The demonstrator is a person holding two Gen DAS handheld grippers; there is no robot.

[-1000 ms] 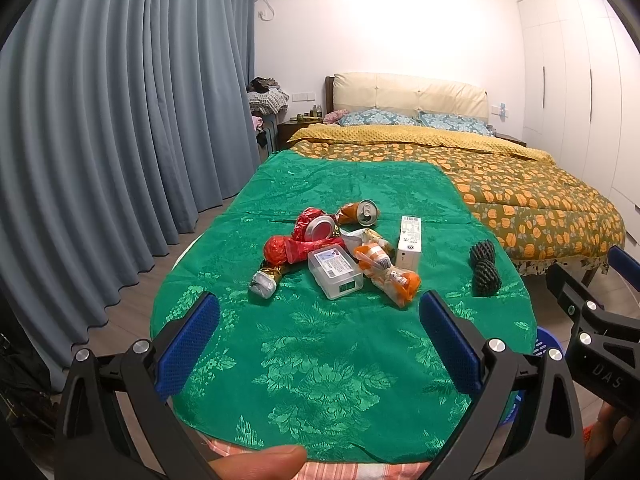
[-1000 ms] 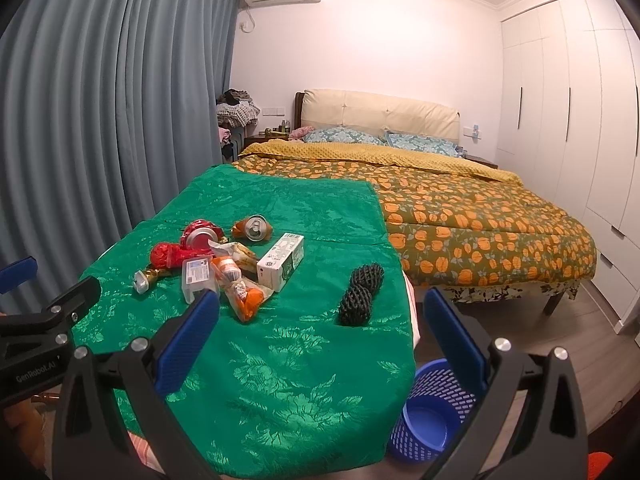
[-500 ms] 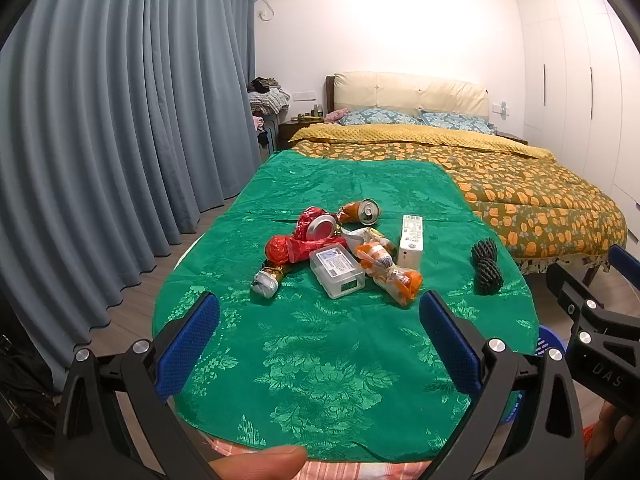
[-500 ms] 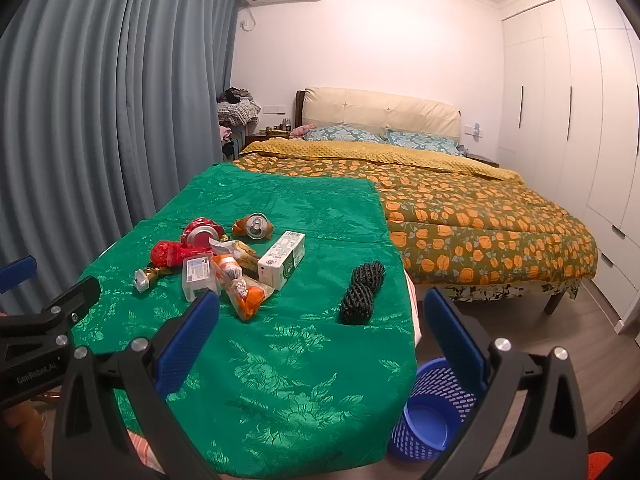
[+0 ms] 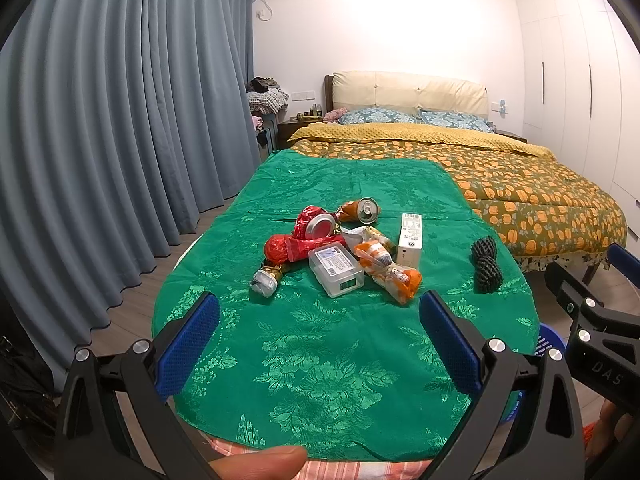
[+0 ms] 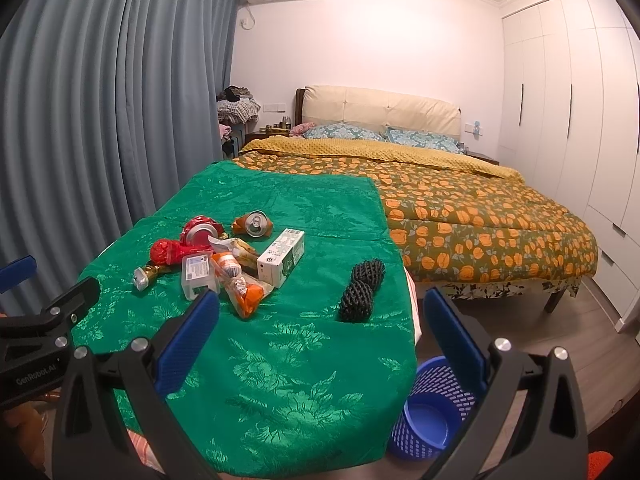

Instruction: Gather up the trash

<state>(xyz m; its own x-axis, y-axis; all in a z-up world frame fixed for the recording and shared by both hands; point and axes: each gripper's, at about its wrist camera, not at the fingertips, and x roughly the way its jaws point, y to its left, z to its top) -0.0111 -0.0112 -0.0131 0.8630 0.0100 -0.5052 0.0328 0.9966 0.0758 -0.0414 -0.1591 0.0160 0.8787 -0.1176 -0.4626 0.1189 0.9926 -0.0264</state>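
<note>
- Both grippers, left [image 5: 318,326] and right [image 6: 320,320], are held with jaws released, empty, near the green-clothed surface [image 5: 320,360].
- A crushed orange can [image 5: 359,211] is seen far in the litter pile.
- A blue mesh basket [image 6: 430,412] is set on the floor, right.

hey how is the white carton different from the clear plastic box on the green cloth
The white carton is opaque, long and narrow, with green print; the clear plastic box is see-through, shorter and squatter, with a label on its lid. The white carton lies on the right edge of the trash pile, the clear plastic box at its near-left side. Both lie flat on the green cloth, untouched.
</note>
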